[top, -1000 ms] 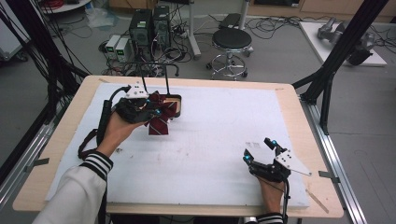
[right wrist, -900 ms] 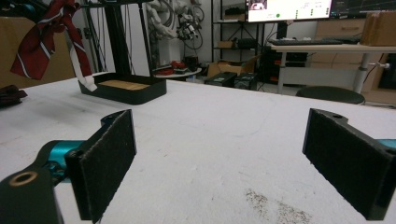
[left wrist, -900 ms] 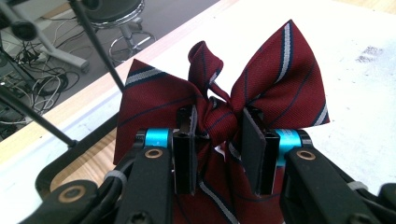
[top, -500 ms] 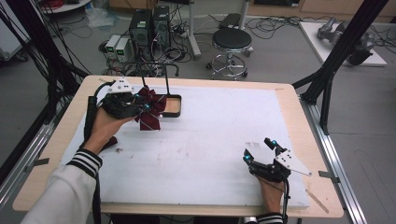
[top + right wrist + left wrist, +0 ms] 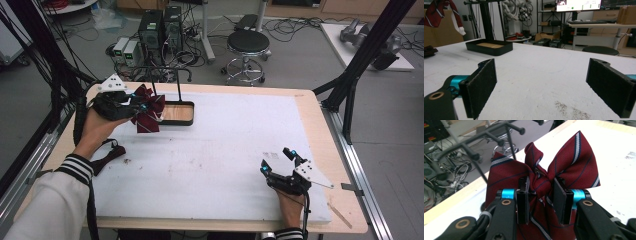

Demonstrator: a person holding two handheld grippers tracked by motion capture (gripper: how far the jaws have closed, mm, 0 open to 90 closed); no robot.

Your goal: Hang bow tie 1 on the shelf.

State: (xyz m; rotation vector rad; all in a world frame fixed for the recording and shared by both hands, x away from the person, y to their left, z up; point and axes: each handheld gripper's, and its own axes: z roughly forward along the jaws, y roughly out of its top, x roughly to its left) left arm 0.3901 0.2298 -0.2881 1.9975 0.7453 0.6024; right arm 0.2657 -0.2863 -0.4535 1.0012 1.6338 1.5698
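The left gripper [image 5: 142,107] has lifted the bow tie [image 5: 541,177], clamped at its knot, up beside the rack [image 5: 165,75], likely for hanging. The right gripper [image 5: 280,161] rests on the table [image 5: 225,150], jaws apart.

The left gripper [image 5: 141,106] has carried the dark red striped fabric bow tie [image 5: 148,111] up off the white table mat and leftward, toward the far-left corner (beside the black tray's near-left end). The person's left forearm has drawn back with it.
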